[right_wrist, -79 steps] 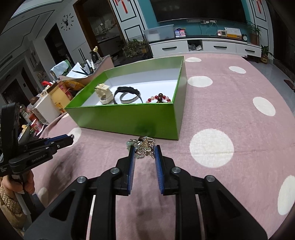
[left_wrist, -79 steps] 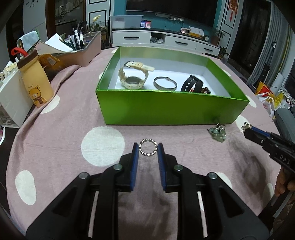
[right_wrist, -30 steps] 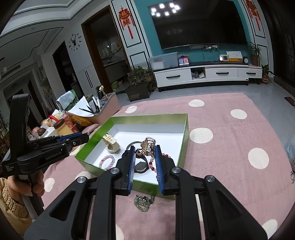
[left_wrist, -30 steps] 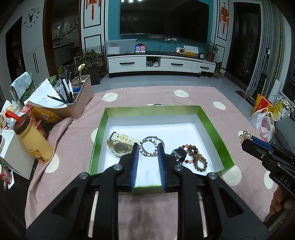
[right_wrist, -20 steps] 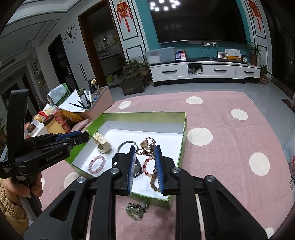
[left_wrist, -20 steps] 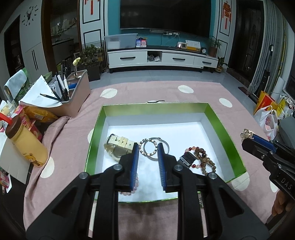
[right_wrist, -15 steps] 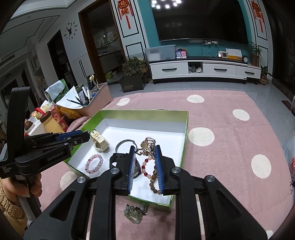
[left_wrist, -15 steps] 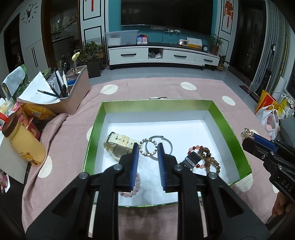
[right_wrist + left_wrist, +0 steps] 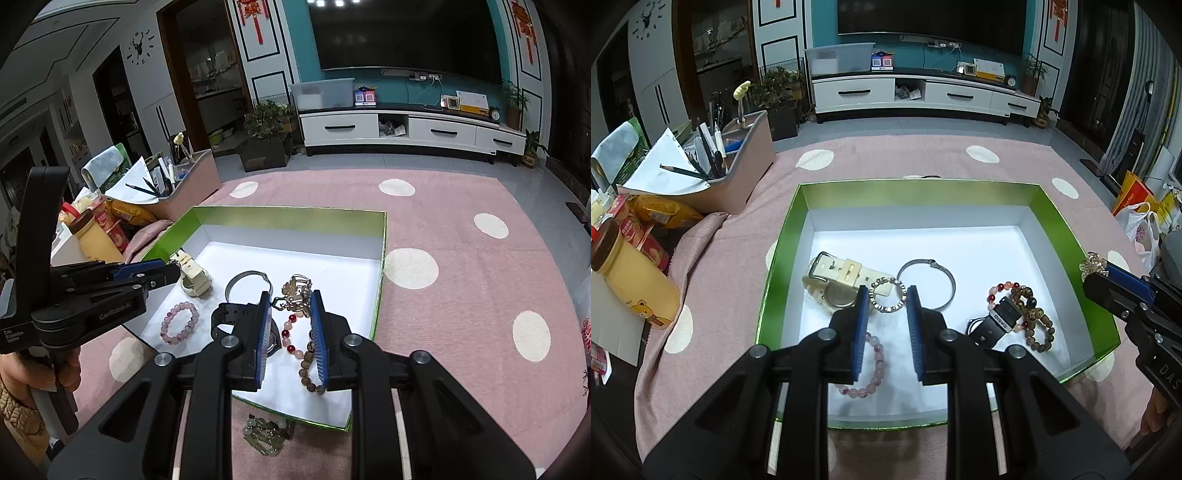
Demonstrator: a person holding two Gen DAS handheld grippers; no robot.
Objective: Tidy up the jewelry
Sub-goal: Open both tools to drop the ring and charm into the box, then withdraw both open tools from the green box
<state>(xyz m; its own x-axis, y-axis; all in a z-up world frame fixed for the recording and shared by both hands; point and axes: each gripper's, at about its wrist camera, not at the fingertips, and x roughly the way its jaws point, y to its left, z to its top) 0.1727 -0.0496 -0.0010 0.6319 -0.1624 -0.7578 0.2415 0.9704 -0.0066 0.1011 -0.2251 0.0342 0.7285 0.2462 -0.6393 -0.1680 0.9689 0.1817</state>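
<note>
The left gripper (image 9: 886,301), clamped on a small beaded ring (image 9: 885,295), hangs over the green box (image 9: 916,186), directly above a cream watch (image 9: 836,282) and a metal bangle (image 9: 927,282). To its right, the right gripper (image 9: 290,306) pinches a gold chain piece (image 9: 295,291) over a black watch (image 9: 236,317) and bead bracelets (image 9: 303,354). Letting go here could tangle either piece with jewelry beneath. A pink bracelet (image 9: 179,322) lies in the box; a greenish cluster (image 9: 264,437) waits outside, on the tablecloth (image 9: 461,266).

Beaded silver ring (image 9: 887,295) and gold chain bracelet (image 9: 295,291), above green box (image 9: 783,236)
</note>
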